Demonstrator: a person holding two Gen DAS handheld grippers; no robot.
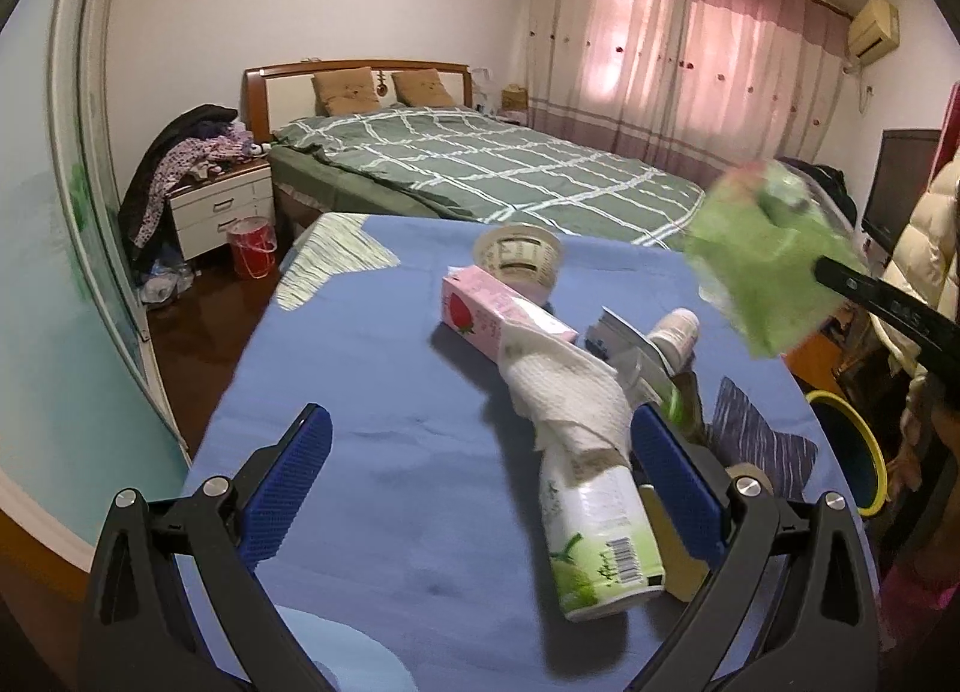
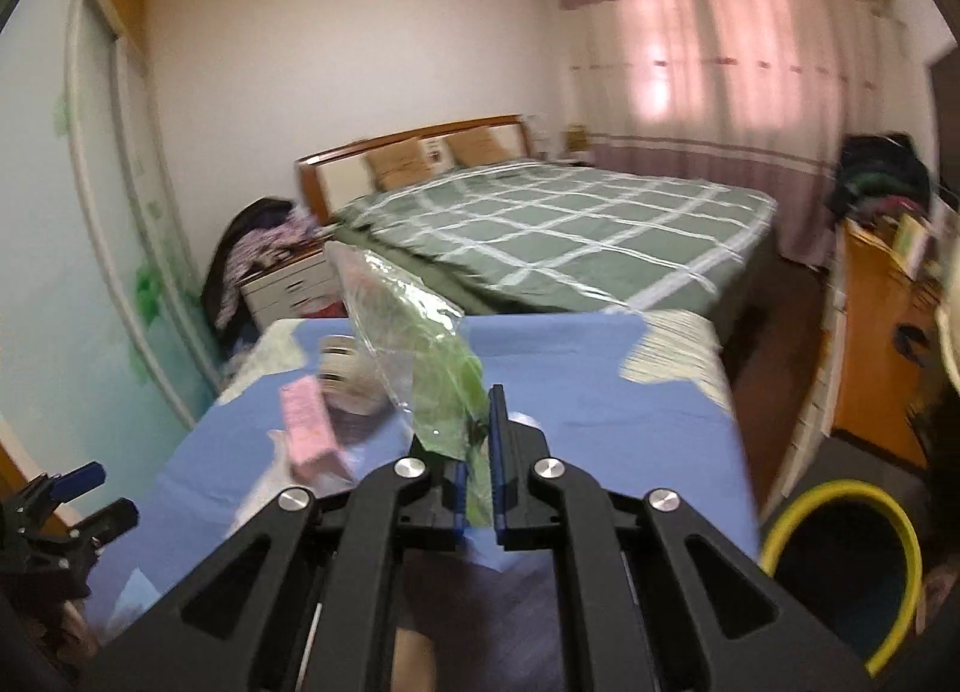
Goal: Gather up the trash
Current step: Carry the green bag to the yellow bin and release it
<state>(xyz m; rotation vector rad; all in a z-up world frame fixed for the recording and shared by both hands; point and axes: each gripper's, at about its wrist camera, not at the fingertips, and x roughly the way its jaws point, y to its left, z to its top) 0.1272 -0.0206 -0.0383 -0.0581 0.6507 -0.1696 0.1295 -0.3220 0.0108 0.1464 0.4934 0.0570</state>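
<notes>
So the right claw (image 2: pixel 478 446) was clamped on the green plastic wrapper (image 2: pixel 420 344), up off the table (image 2: pixel 600 392). The yellow-rimmed bin (image 2: pixel 840 548) sat low to its right, so I'd swing over and only let go right above the opening. Left claw (image 1: pixel 480 488) was spread wide around the tissue-wrapped bottle (image 1: pixel 594 524), not squeezing.

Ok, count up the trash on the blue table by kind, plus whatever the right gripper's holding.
Cartons: 1, pink carton
Bottles: 2, green-labelled bottle, small white bottle
Tubs: 1, paper tub
Paper towels: 1, white paper towel
Plastic wrappers: 1, green wrapper, held in the right gripper
Total: 6. The scraps behind the towel are too hidden to count.
</notes>
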